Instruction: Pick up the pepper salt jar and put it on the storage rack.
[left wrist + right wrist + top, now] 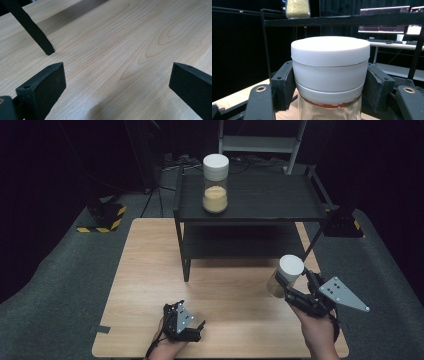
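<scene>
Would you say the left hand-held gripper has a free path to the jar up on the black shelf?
Probably yes: the left hand-held gripper is open and empty, bare table lies ahead, and the jar stands alone near the shelf's front-left edge.

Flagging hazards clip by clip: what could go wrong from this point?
The right tool grips the jar by its white lid, not the glass; the lid could loosen or slip and the jar drop onto the table. Moving toward the black shelf, it might also knock the shelf edge.
</scene>
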Tool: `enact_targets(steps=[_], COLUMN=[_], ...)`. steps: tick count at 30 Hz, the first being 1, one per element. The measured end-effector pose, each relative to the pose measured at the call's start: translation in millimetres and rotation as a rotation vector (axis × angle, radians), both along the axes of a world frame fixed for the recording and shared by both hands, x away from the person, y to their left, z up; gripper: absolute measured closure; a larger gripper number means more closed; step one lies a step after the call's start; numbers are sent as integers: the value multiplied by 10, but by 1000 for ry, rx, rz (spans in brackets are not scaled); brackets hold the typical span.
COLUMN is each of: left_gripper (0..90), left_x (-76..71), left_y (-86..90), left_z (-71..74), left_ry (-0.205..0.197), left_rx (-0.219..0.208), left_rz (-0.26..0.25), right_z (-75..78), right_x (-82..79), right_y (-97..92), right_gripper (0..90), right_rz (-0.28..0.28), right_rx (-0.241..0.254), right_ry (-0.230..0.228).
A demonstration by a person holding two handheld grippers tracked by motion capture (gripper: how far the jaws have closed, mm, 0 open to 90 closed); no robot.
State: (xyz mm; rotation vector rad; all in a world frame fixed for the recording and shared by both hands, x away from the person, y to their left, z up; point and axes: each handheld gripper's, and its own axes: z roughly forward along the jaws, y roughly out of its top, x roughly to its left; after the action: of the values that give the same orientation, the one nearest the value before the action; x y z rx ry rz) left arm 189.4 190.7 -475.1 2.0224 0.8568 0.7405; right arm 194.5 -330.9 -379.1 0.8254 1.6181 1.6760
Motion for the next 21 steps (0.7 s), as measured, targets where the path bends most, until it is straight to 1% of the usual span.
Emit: enact_targets(steps=[8,12,21], left_gripper=[9,9,9], left_x=[4,9,17], left_y=[9,15,20], left_z=[0,2,5], left_ry=[1,4,8], left_rx=[-3,-5,-7], left_rz=[-3,-5,-8], right_z=[135,214,432], right_x=[15,32,76], right_y=[20,32,73], right_gripper=[338,338,338], right_rz=[-4,-7,-20], right_rx=[1,15,2], right_ry=[-13,-18,-46])
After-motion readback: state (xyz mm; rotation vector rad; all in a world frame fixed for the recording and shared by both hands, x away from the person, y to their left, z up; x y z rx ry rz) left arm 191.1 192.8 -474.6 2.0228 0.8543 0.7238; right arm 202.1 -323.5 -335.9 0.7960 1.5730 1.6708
